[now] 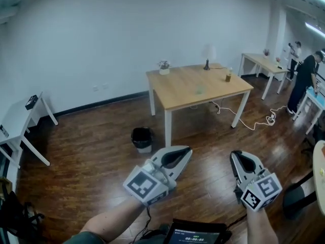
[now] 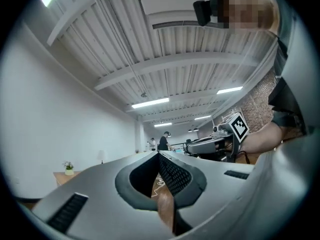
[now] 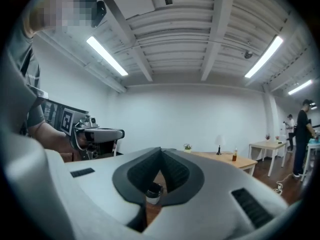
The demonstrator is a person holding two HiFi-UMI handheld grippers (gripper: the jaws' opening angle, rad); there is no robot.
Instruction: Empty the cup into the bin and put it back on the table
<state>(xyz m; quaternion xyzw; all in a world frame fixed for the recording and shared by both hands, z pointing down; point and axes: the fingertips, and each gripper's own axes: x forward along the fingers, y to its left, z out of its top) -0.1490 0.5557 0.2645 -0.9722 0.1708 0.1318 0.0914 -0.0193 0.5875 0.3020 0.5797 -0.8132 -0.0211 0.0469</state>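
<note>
Two grippers, left gripper (image 1: pixel 187 150) and right gripper (image 1: pixel 235 155), are hovering with jaws closed together, gripping nothing. Cup (image 1: pixel 199 89) is standing on the wooden table (image 1: pixel 172 98) well ahead of both. Bin (image 1: pixel 142 138) is sitting ahead-left of the left one.

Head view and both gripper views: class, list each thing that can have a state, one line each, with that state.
left gripper: jaws shut, empty.
right gripper: jaws shut, empty.
cup: on the table, untouched; contents cannot be told.
bin: upright on the floor, top open.
bottle: upright on the table.
</note>
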